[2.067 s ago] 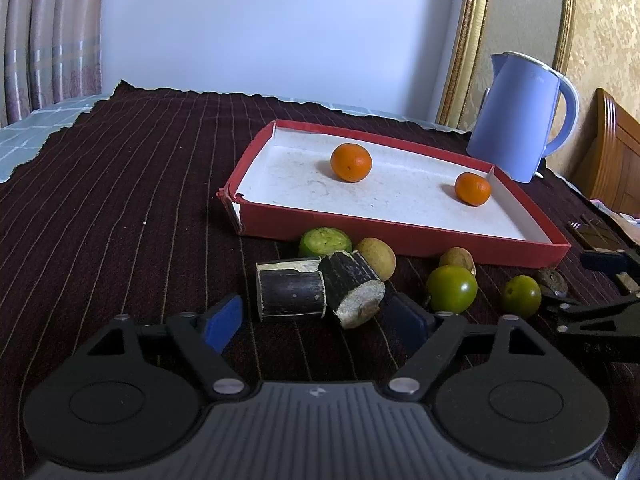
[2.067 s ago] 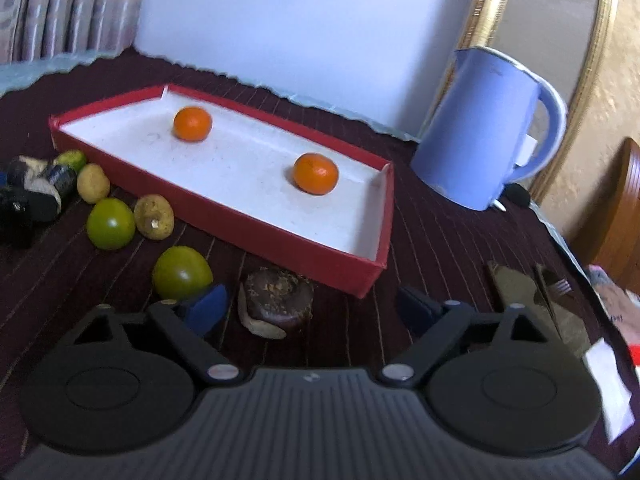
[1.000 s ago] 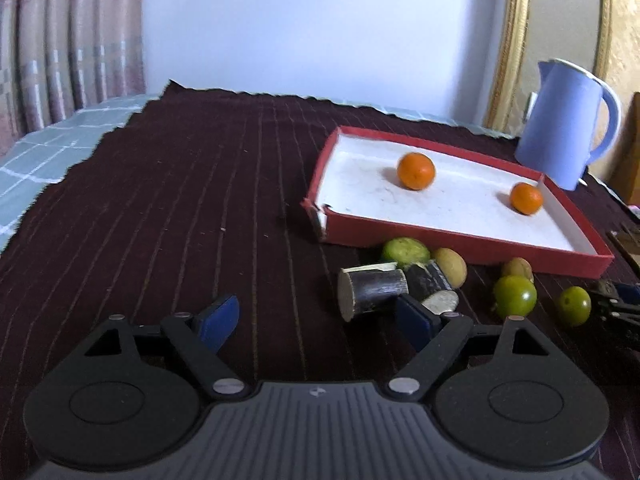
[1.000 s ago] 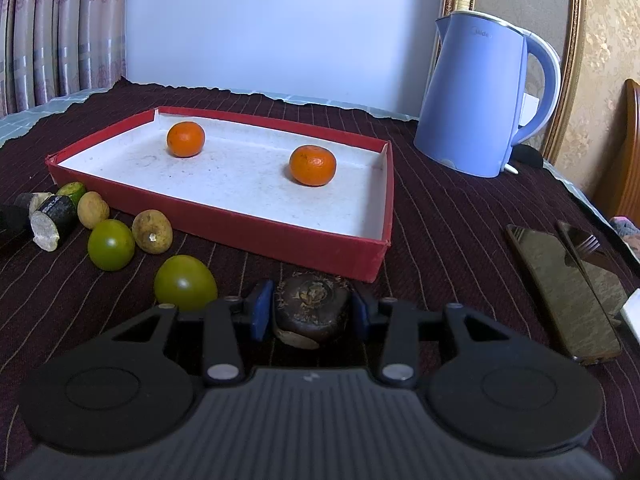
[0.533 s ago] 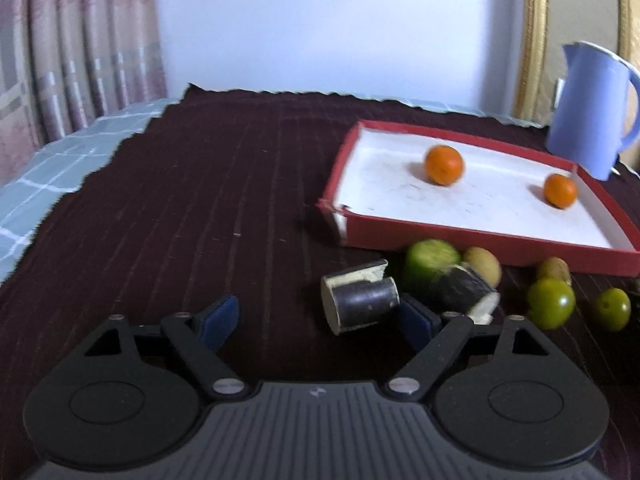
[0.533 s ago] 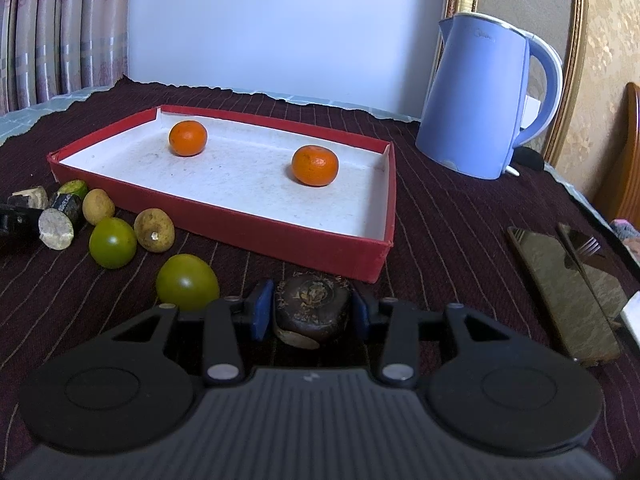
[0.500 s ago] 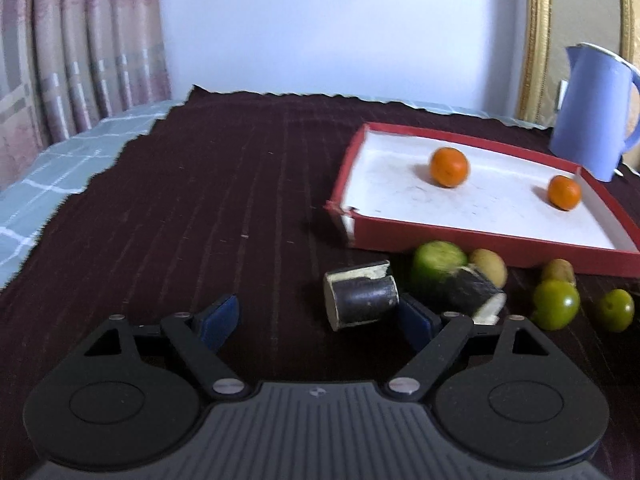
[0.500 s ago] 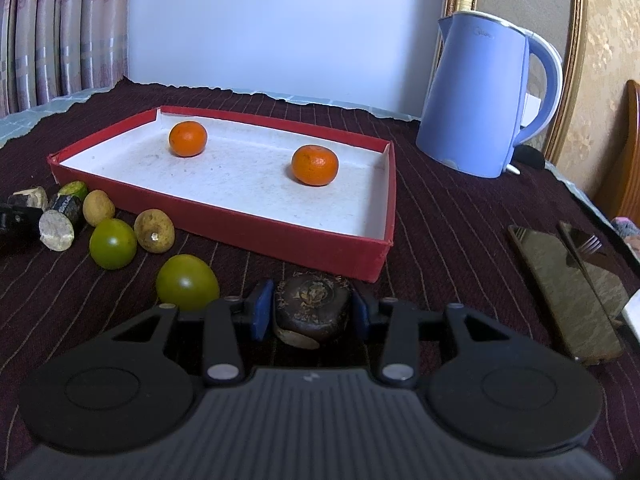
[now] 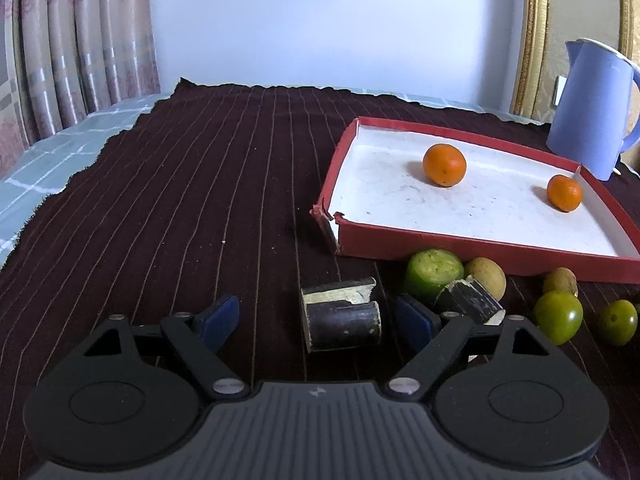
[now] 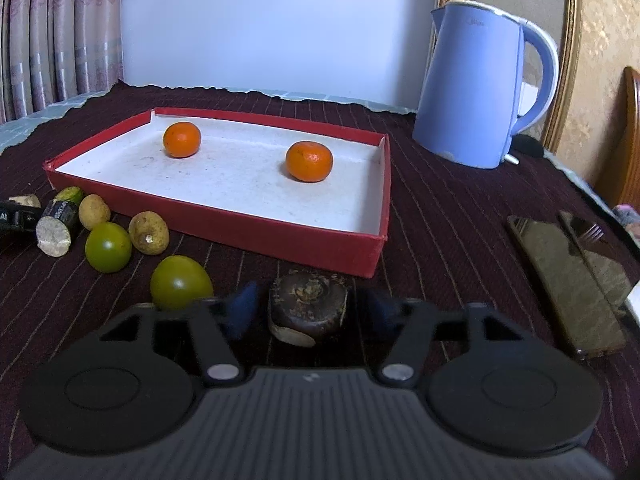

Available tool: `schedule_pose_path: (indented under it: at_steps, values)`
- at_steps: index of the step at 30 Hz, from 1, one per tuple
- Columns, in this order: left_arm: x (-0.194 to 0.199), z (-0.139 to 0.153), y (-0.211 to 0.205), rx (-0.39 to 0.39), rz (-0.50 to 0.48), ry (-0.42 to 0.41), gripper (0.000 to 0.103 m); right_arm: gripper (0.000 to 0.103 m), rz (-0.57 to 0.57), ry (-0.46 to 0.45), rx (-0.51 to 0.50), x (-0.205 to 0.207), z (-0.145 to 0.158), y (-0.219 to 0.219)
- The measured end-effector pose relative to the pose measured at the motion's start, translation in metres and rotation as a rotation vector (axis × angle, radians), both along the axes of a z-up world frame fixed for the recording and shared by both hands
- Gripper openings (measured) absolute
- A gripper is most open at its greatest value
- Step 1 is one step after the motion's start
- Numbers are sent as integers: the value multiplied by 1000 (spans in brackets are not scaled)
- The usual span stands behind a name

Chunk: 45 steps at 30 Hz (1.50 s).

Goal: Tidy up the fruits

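The dark round fruit (image 10: 308, 307), brown and rough-skinned, sits on the striped cloth (image 9: 168, 184) just in front of the red tray (image 10: 224, 224), between the right gripper (image 10: 307, 314) whose blurred blue pads stand slightly apart on either side of it, not clamped. If they close off-centre, the squat fruit could squirt forward against the tray wall or roll into the green fruit (image 10: 181, 282) beside it. Two oranges (image 10: 309, 161) lie inside the tray. The left gripper (image 9: 320, 322) is spread wide around a dark cut cylinder piece (image 9: 340, 318); its right pad sits close to a second piece (image 9: 468, 302), so closing may nudge that piece and the fruits behind it.
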<state>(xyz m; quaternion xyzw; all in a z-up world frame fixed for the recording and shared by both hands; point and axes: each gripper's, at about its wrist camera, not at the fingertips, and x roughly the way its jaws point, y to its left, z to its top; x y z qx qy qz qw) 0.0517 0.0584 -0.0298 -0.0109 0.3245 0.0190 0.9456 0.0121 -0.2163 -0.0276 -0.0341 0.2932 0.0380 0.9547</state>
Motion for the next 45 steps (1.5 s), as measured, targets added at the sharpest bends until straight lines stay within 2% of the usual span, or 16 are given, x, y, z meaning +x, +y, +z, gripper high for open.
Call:
schedule_pose_path:
  at_steps: [1, 3, 5, 7, 8, 10, 13, 14, 16, 23, 29, 34, 40, 45]
  values:
    - [0, 0, 0, 2, 3, -1, 83, 83, 10, 5, 11, 0, 0, -1]
    - [0, 0, -1, 7, 7, -3, 83, 86, 29, 7, 13, 0, 0, 0]
    - [0, -1, -1, 13, 12, -5, 82, 84, 39, 3, 3, -1, 0, 2]
    - [0, -1, -1, 15, 20, -7, 79, 68, 26, 0, -7, -2, 0, 3]
    - [0, -1, -1, 19, 27, -10, 75, 65, 25, 1, -5, -1, 0, 3]
    - [0, 0, -1, 24, 32, -15, 67, 52, 26, 1, 7, -1, 0, 2]
    - [-2, 0, -2, 27, 19, -29, 49, 40, 18, -2, 11, -2, 0, 0]
    - [-2, 1, -3, 29, 12, -33, 40, 39, 13, -4, 9, -1, 0, 0]
    - [-3, 1, -4, 30, 2, -37, 32, 38, 11, -8, 2, -2, 0, 1]
    - [-9, 4, 4, -26, -24, -48, 32, 38, -33, -39, -24, -12, 4, 6]
    - [-21, 14, -2, -22, -47, -71, 32, 38, -30, -75, 11, -21, 12, 10]
    - [-30, 33, -23, -24, -117, -107, 32, 38, -9, -95, 47, -22, 21, 19]
    - [-24, 43, -55, -43, -215, -86, 32, 38, -11, -122, 63, -20, 33, 29]
    - [-24, 48, -70, -16, -222, -113, 32, 38, -18, -139, 70, -19, 42, 33]
